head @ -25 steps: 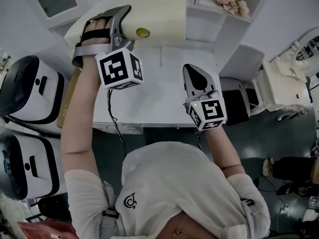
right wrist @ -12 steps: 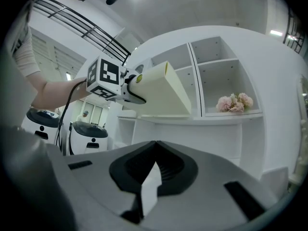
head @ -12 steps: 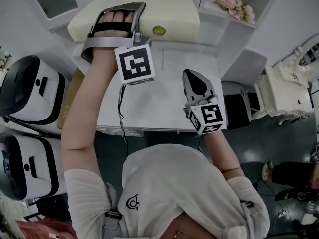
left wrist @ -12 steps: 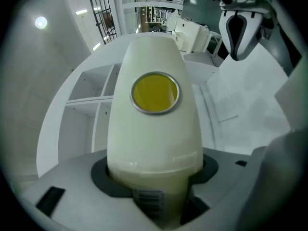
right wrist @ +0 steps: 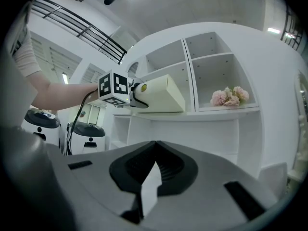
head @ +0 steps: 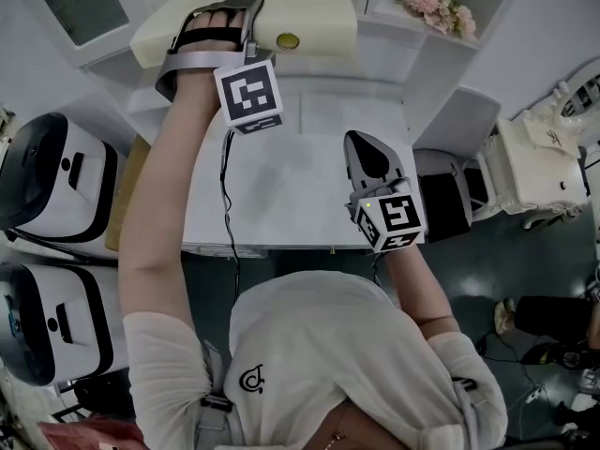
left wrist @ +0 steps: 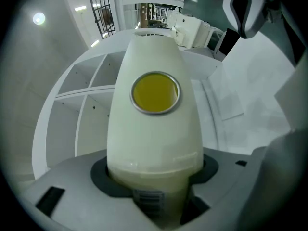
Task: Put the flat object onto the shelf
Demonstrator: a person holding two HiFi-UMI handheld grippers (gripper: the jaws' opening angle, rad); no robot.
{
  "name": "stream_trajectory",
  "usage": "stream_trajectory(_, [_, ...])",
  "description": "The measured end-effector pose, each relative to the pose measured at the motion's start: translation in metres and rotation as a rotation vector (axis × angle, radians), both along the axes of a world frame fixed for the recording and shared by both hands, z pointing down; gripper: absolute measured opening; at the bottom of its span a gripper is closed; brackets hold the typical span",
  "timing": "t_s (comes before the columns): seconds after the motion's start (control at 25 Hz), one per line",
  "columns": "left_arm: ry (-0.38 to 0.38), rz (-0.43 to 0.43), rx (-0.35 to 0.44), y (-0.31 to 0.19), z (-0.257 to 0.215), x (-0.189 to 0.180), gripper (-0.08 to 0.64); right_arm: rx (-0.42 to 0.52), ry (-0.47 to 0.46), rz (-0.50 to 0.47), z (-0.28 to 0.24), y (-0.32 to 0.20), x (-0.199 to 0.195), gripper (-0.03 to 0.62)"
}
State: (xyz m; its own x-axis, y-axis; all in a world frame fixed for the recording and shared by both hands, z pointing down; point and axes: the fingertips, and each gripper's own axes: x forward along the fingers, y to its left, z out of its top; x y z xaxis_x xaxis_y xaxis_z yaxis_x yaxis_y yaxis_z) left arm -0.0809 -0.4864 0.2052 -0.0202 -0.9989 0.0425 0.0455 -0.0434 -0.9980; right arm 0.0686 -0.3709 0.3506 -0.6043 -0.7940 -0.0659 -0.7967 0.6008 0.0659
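The flat object [head: 300,22] is a cream, cushion-like slab with a round yellow disc [left wrist: 155,93] on its face. My left gripper [head: 255,37] is shut on its near end and holds it level at the shelf front; the jaws [left wrist: 154,196] clamp its narrow end. From the right gripper view the flat object [right wrist: 161,97] hangs in front of the upper left shelf compartment, beside the left gripper's marker cube [right wrist: 115,88]. My right gripper [head: 370,153] hovers over the white table [head: 300,204], its jaws [right wrist: 154,150] shut and holding nothing.
The white shelf unit [right wrist: 192,114] has several open compartments; pink flowers [right wrist: 230,96] stand in the right one. Two white-and-black machines [head: 52,172] stand at the left of the table. A cream machine [head: 534,167] and a dark box [head: 445,200] are at the right.
My left gripper has carried the flat object to the right and farther towards the shelf. The right gripper has stayed almost in place over the table.
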Motion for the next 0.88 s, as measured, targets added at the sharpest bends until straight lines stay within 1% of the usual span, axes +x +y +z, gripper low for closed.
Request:
stream_trajectory(0.28, [-0.009,-0.002,0.024,-0.03,0.011,-0.005,0.301,-0.013,0.013,0.006,0.006,-0.011,0.004,0.008])
stream_trajectory(0.52, [-0.006,0.002,0.019,-0.057,0.014,-0.012,0.316,-0.028,0.036,0.005,0.011,-0.017,0.0,0.008])
stream_trajectory(0.76, [0.002,0.009,0.04,-0.075,0.017,-0.018,0.327,-0.008,0.054,-0.003,0.007,-0.019,-0.006,0.008])
stream_trajectory(0.88, [0.016,0.025,0.018,-0.085,0.02,-0.018,0.328,0.009,0.059,0.001,0.003,-0.023,-0.007,0.008])
